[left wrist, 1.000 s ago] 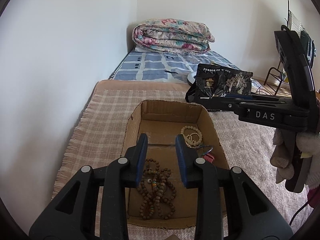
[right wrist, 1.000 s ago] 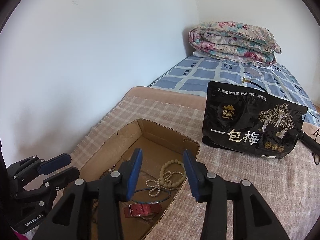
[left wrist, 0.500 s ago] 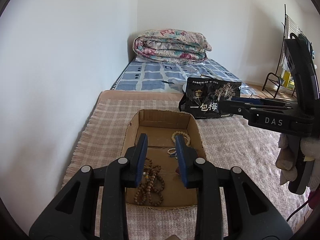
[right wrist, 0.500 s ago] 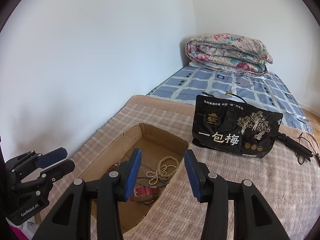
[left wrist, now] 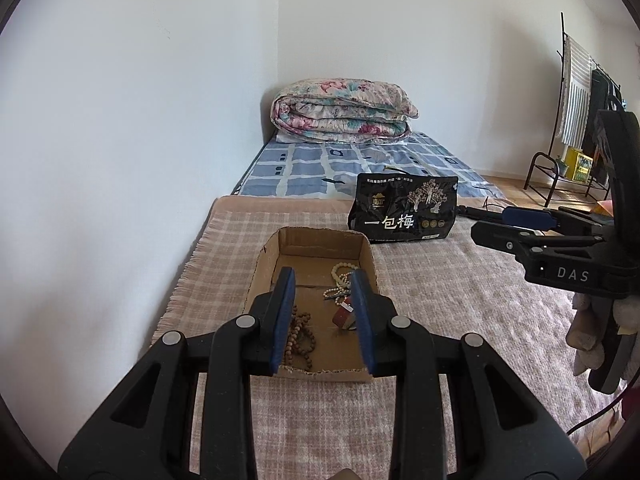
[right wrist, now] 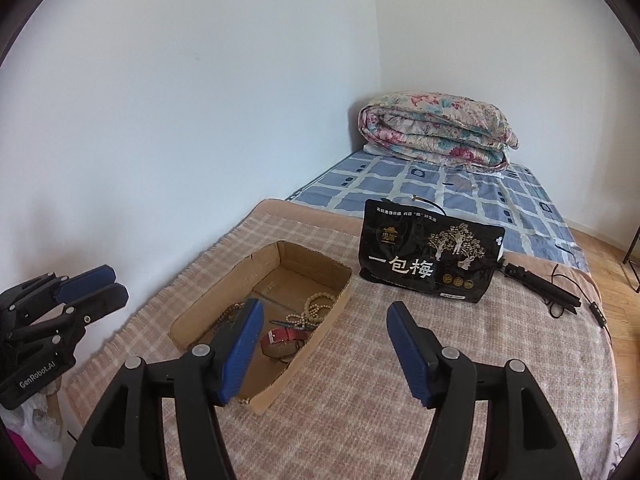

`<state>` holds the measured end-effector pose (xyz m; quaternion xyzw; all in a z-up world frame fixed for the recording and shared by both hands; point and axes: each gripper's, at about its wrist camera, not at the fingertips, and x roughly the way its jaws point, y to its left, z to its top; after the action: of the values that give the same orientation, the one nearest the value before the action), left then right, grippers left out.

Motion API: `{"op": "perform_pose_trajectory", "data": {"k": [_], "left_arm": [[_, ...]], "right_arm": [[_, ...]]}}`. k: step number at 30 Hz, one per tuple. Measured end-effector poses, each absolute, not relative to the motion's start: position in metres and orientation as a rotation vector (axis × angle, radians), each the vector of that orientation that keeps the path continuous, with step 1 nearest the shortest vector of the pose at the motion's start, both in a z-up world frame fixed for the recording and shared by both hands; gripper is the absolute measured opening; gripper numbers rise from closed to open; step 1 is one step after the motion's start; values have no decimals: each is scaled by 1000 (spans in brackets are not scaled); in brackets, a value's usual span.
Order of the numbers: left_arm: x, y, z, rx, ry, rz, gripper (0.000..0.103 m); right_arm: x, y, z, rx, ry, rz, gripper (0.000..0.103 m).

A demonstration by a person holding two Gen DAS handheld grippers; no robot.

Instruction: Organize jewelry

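An open cardboard box [left wrist: 320, 234] [right wrist: 316, 254] lies on a pink checked blanket. Inside it are brown wooden beads [left wrist: 300, 336] [right wrist: 230, 314], cream bead strands [left wrist: 342, 276] [right wrist: 316, 306] and a red strap [left wrist: 343, 314] [right wrist: 286, 336]. My left gripper [left wrist: 322, 284] hangs above the box's near end, open by a narrow gap with nothing in it. My right gripper [right wrist: 325, 312] hovers over the box's right side, its jaws opening wide and empty. Each gripper also shows in the other's view: the right gripper [left wrist: 528, 220] and the left gripper [right wrist: 88, 284].
A black snack bag [left wrist: 404, 212] [right wrist: 432, 264] stands behind the box. A folded floral quilt [left wrist: 340, 108] lies on the blue checked sheet by the far wall. A black cable and device [right wrist: 540, 284] lie right of the bag. A clothes rack [left wrist: 576, 120] stands far right.
Both grippers have drawn back and up from the box, which now looks smaller and farther. The right jaws have spread wider. The left gap is unchanged.
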<state>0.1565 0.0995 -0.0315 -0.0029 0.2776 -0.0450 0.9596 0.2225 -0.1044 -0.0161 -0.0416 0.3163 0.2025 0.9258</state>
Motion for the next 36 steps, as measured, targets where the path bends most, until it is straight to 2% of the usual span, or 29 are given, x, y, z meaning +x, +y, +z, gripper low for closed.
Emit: {"op": "perform_pose_trajectory", "data": {"k": [1,4,6,9,11,13,15,19,25,34,36], "left_arm": [[151,98,-30,-4,563,-86,28],[137,96,-27,9,560,-68,32],[127,96,-27,5,551,-57,53],[112,95,-24,-2,539,-47,55],[104,95,-23,0,536,-35,55],[97,95,-21,-3,536,-28,58],[89,95,-19,-12,528,-15,72],[76,96,-14,-17,511,15,75],[62,91,-15,10,503,34,77],[49,85,-21,13,509,34,82],[48,85,-20,13,506,36,86]], "right_arm": [[217,-106,-15,-88,647,409,68],[198,-116,-14,-75,646,390,81],[188,-123,-15,-64,649,378,81],[175,-132,-15,-53,655,361,82],[166,-137,-14,-44,652,339,89],[158,-140,-12,-30,641,326,92],[150,-143,-11,-26,632,315,92],[136,-143,-9,-33,599,290,103],[116,-143,-6,-67,538,248,103],[117,-154,-14,-34,560,236,103],[117,-156,-14,-25,566,234,103]]}}
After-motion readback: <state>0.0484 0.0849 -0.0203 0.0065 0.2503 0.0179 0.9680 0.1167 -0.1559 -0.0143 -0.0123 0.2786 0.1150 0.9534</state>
